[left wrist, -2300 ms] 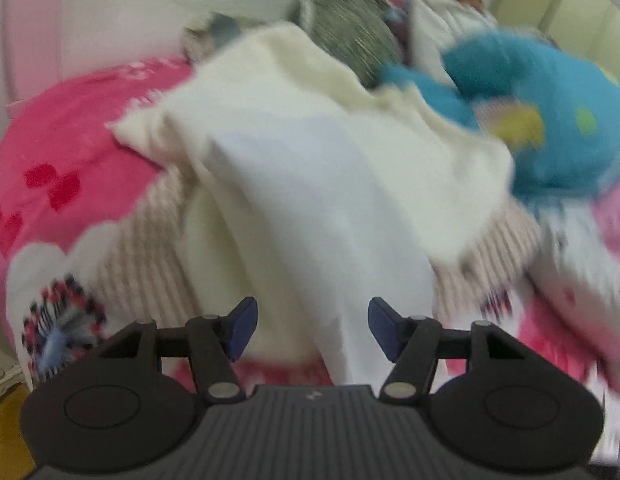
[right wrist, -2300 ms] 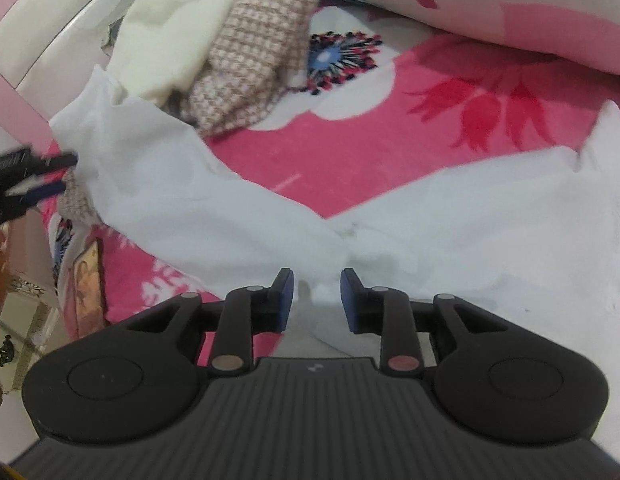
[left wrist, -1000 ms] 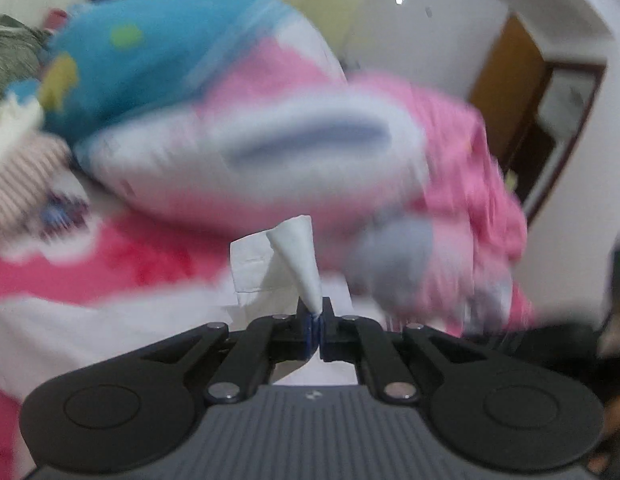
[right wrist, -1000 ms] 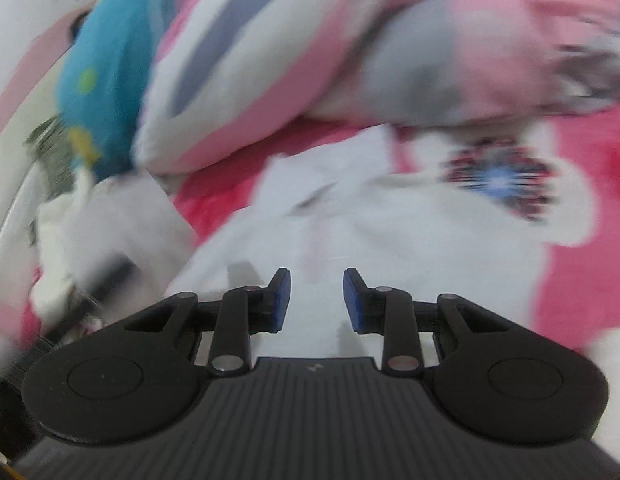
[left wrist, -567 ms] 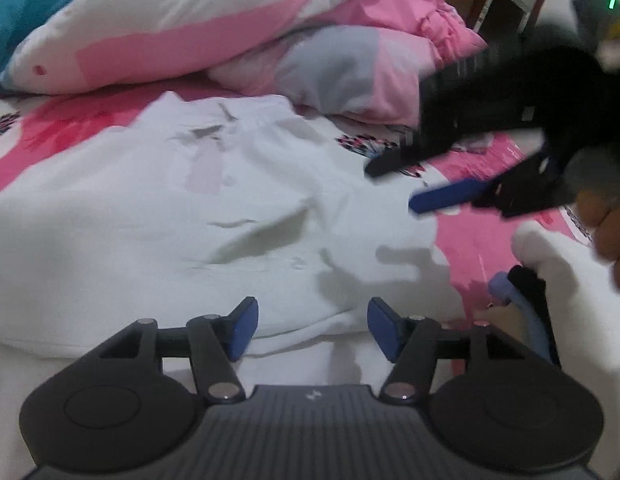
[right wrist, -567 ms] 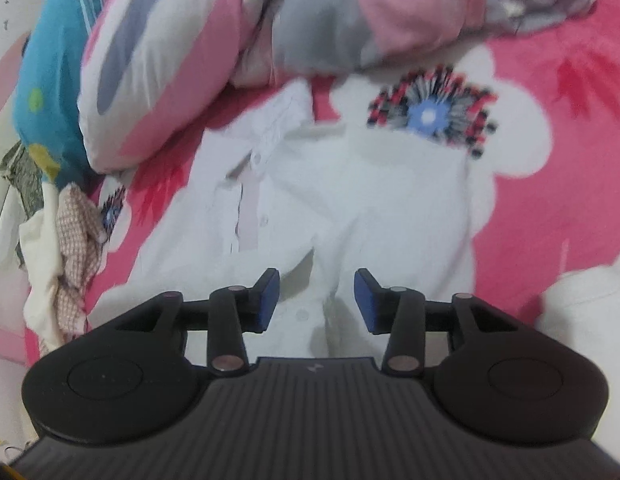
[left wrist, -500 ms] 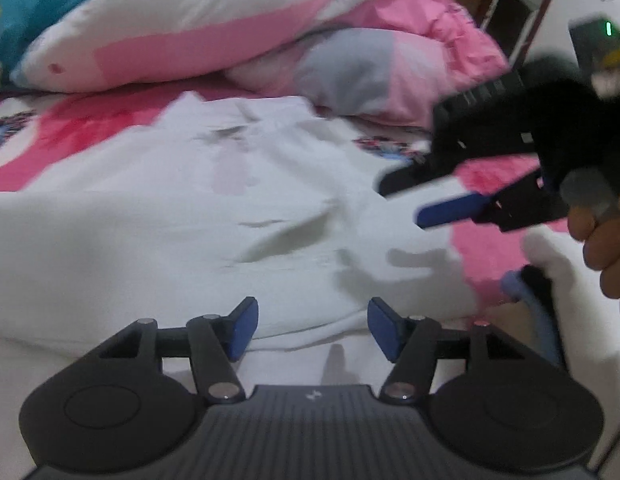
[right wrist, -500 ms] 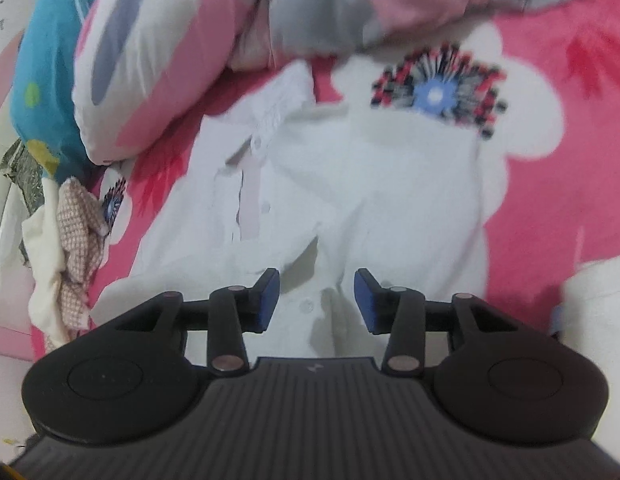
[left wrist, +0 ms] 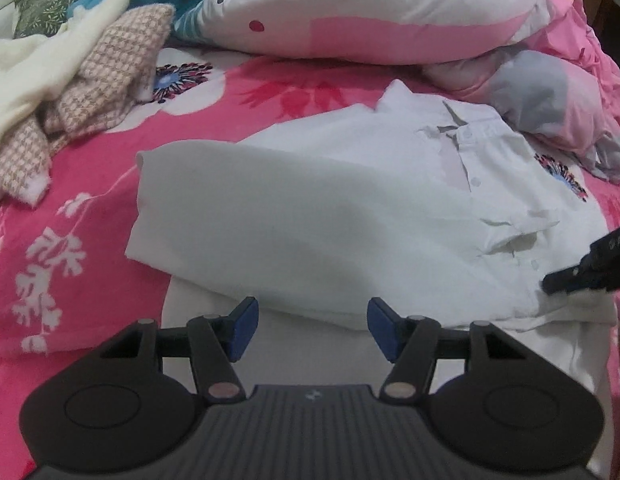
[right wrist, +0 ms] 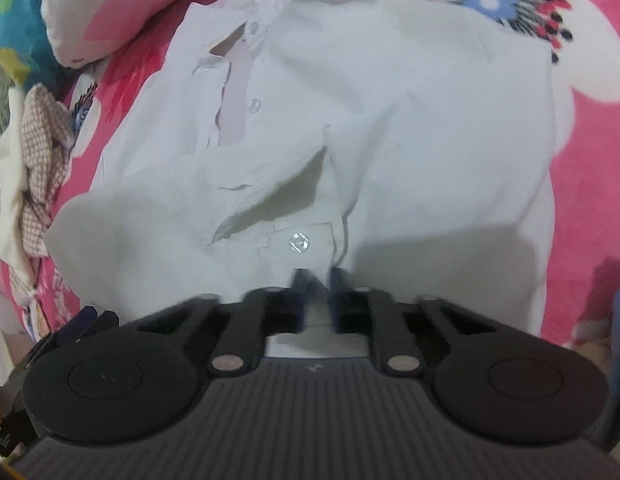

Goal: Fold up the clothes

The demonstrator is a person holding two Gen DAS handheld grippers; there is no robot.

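No readable text, labels or numbers anywhere.

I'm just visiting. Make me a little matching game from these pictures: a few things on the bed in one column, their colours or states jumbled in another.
Things:
1. shirt
2. left gripper
3. right gripper
4. checked garment

States:
A. crumpled in the pile at the bedside
B. fingers spread, nothing between them
C. white, spread flat on the pink bedspread
D. fingers nipped on the shirt's front edge

Pairs: 1-C, 2-B, 3-D, 4-A
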